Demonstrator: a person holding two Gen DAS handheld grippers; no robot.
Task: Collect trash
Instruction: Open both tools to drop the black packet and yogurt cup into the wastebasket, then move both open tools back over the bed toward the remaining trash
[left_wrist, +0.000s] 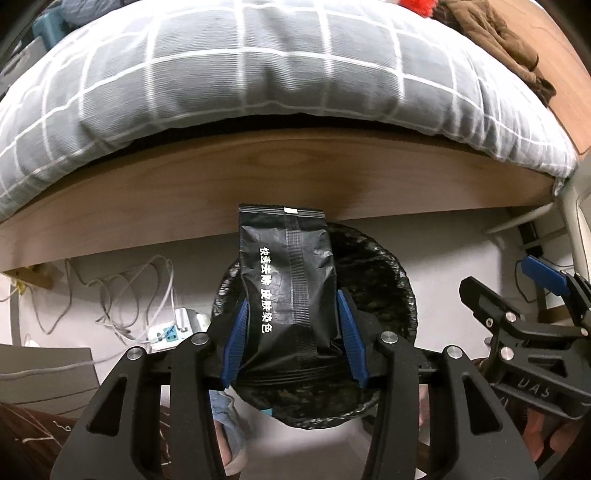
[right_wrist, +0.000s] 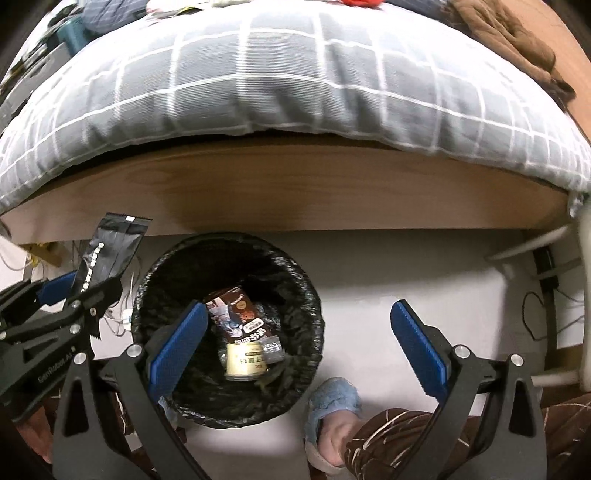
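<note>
- Black sachet, left wrist view, at 12 o'clock from the left gripper: one column of white Chinese characters runs down its face, reading 快速去除 皮肤染色.
- Same sachet in the right wrist view, at 10 o'clock in the picture: white characters present, too small to read.
- Right gripper body, left wrist view, at 4 o'clock: raised letters, "UAS" legible, the remainder unclear.
- Left gripper body, right wrist view, at 8 o'clock: white lettering reading roughly "GenRobot.AI".
- Brown packet inside the bin: printed Chinese text, blurred, unreadable.
- Cream can just below it: dark characters, unreadable.
</note>
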